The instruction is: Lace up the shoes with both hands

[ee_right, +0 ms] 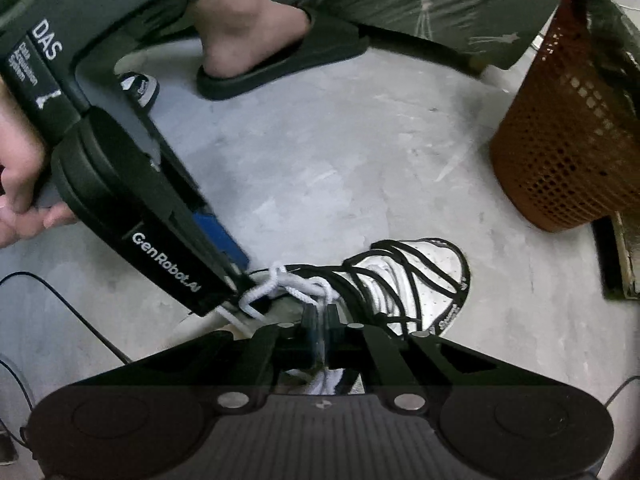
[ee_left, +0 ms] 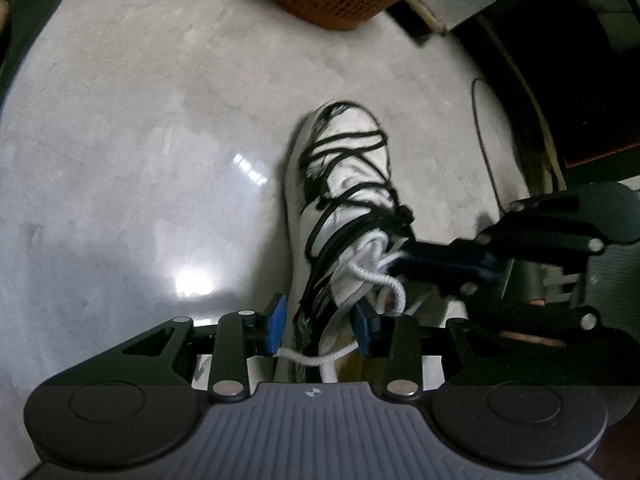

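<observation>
Grey floor (ee_left: 120,120) bears shoe (ee_left: 348,184), toe pointing away; left claw (ee_left: 320,328) released; right claw (ee_right: 320,320) clenched.

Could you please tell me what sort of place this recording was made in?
Probably a room in a home or workshop: a bare grey floor, an orange mesh basket, a sandalled foot and cables on the ground.
</observation>
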Demonstrator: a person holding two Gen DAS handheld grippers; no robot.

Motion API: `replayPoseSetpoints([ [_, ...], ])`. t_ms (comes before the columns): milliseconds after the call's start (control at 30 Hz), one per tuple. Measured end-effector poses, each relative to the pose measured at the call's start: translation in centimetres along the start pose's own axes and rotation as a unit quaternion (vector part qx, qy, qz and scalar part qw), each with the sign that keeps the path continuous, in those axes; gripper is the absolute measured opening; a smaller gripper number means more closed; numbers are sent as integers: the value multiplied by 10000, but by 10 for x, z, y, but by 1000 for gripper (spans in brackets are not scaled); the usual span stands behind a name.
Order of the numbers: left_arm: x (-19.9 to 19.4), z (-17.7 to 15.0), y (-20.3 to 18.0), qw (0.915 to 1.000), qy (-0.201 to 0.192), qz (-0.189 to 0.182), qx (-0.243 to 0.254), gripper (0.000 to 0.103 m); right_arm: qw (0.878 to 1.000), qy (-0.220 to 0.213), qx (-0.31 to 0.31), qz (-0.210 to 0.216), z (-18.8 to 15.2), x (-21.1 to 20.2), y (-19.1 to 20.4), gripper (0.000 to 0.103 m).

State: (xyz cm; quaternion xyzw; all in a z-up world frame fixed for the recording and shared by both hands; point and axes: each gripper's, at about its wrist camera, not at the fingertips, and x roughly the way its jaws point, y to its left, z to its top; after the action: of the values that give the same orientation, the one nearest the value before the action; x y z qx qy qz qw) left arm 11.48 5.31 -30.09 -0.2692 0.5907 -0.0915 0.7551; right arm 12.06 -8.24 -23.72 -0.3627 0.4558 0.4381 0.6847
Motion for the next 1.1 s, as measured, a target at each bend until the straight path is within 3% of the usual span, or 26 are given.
replayPoseSetpoints([
  [433, 1, 0, 15, 9982, 14, -204, -561, 39, 9990, 41, 268, -354, -7, -5, -12, 3],
  [767, 1, 4, 13, 9987, 29, -144, -494, 39, 9971, 82, 620, -442, -21, -16, -23, 3],
  [900, 0, 8, 4, 9993, -35, -62, -363, 30, 9974, 106, 605, -388, -21, -14, -18, 3],
  [1100, -13, 10, 2, 9986, -463, -258, -67, 29, 9967, 100, 722, -370, -23, -12, -18, 4],
])
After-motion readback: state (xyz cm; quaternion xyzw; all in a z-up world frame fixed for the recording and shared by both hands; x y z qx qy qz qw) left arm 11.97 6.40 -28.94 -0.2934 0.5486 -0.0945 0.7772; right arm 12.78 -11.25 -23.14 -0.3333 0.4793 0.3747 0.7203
